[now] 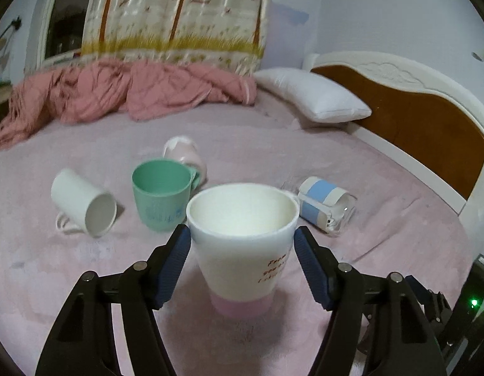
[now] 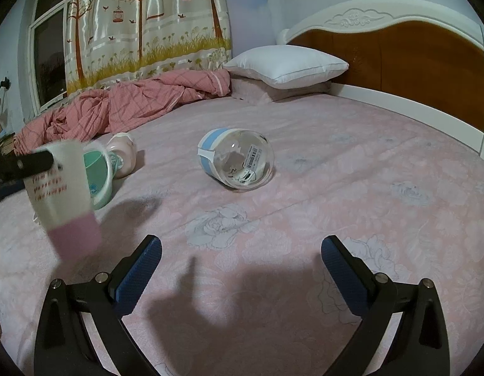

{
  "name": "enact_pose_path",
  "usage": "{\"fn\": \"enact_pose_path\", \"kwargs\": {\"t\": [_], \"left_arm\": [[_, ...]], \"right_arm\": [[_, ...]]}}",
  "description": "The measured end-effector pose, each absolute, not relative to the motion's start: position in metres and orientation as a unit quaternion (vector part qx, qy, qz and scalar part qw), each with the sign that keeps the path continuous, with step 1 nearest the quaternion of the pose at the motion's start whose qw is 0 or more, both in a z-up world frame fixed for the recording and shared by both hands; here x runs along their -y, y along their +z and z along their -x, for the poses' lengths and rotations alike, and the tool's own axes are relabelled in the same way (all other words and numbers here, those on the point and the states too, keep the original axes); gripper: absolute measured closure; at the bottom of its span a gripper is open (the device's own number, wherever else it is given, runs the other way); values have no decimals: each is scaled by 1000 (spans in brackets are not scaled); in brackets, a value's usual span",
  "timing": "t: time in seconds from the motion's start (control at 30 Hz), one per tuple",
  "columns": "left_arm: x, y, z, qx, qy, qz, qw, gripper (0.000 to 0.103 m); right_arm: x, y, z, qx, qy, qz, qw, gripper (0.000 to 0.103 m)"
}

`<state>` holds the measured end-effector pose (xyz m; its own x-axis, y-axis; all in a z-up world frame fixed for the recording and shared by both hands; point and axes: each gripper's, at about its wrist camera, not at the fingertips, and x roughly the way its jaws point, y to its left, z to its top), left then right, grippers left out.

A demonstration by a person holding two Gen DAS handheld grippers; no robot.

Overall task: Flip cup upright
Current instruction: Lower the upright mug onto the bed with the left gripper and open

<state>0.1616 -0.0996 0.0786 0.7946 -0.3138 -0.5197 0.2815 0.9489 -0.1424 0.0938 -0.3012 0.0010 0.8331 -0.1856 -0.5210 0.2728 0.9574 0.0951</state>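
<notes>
My left gripper (image 1: 242, 235) is shut on a white cup with a pink base and red lettering (image 1: 243, 244), holding it by the rim, mouth up, near the pink bedsheet. The same cup shows at the left of the right wrist view (image 2: 61, 194), tilted a little. A green cup (image 1: 162, 195) stands upright behind it. A white mug (image 1: 83, 202) lies on its side at the left. A pink-white cup (image 1: 185, 153) lies on its side behind the green one. A clear glass cup with a blue band (image 2: 237, 159) lies on its side. My right gripper (image 2: 242, 250) is open and empty above the sheet.
A crumpled pink quilt (image 1: 116, 94) lies at the far side of the bed. A white pillow (image 2: 285, 64) rests by the wooden headboard (image 2: 414, 62) on the right. A curtain (image 2: 144, 28) hangs behind.
</notes>
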Motion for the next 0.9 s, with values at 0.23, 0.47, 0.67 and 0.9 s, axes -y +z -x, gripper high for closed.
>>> {"fn": "enact_pose_path", "kwargs": {"t": [0.23, 0.47, 0.67, 0.9], "left_arm": [[97, 47, -152, -291, -158, 20, 943, 37], [90, 60, -123, -228, -170, 17, 958, 17], [79, 82, -104, -185, -160, 15, 970, 3], [63, 82, -74, -155, -119, -24, 980, 0]], "right_arm": [[299, 1, -94, -264, -118, -84, 954, 0], [294, -2, -95, -259, -83, -74, 959, 0], [277, 2, -91, -247, -45, -46, 967, 0], [263, 5, -87, -238, -4, -25, 971, 0]]}}
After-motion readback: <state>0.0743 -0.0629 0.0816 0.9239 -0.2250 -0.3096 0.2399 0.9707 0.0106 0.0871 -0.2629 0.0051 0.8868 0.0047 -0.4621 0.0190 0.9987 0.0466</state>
